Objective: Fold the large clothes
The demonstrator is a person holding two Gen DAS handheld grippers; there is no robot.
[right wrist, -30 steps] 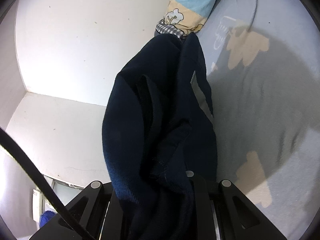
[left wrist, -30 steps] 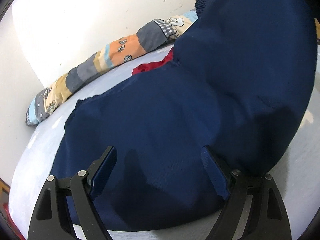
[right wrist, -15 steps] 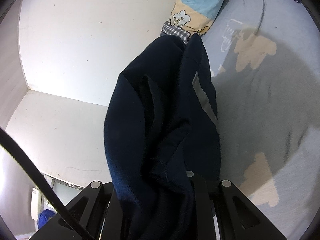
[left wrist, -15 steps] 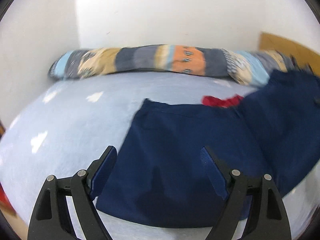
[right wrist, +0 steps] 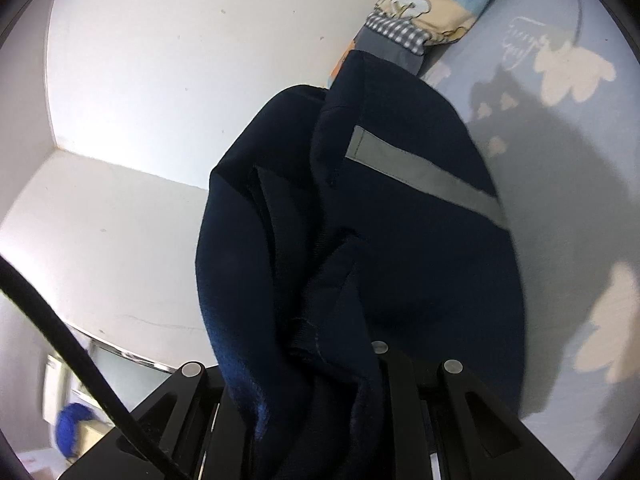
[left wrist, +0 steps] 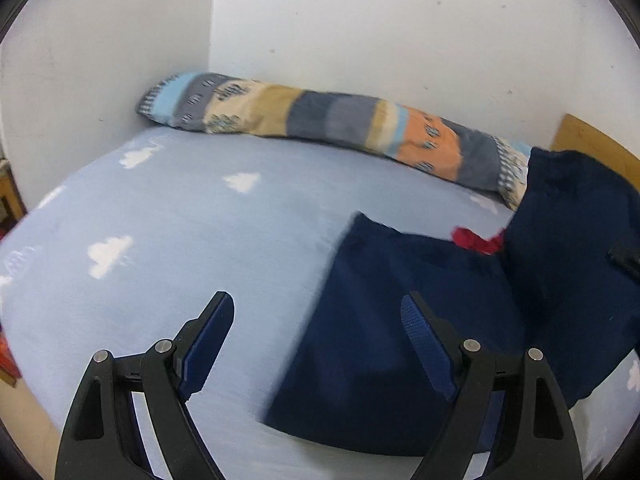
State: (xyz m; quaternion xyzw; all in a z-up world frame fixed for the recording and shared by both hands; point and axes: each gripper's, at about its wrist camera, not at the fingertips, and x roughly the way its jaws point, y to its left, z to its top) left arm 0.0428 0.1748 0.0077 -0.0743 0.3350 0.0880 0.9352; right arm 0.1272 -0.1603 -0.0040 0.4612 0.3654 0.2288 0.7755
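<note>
A large navy garment (left wrist: 384, 320) lies partly spread on the light blue bed sheet (left wrist: 180, 220), with a red patch (left wrist: 476, 239) showing at its far edge. Its right part (left wrist: 572, 264) is lifted off the bed. My left gripper (left wrist: 318, 316) hovers open above the sheet, its right finger over the cloth's left edge, nothing between the pads. In the right wrist view my right gripper (right wrist: 336, 364) is shut on a bunched fold of the navy garment (right wrist: 360, 240), which hangs over the fingers and shows a grey stripe (right wrist: 424, 176).
A long patchwork bolster (left wrist: 328, 128) lies along the white wall at the bed's far side, also seen as a bolster end (right wrist: 424, 12). A wooden headboard (left wrist: 592, 148) stands at the right. A black cable (right wrist: 72, 352) crosses the right wrist view.
The left gripper pulled back, rose and rolled level, so the garment now sits to its right with bare sheet to the left. The right gripper carried its held cloth sideways; a grey stripe came into view.
</note>
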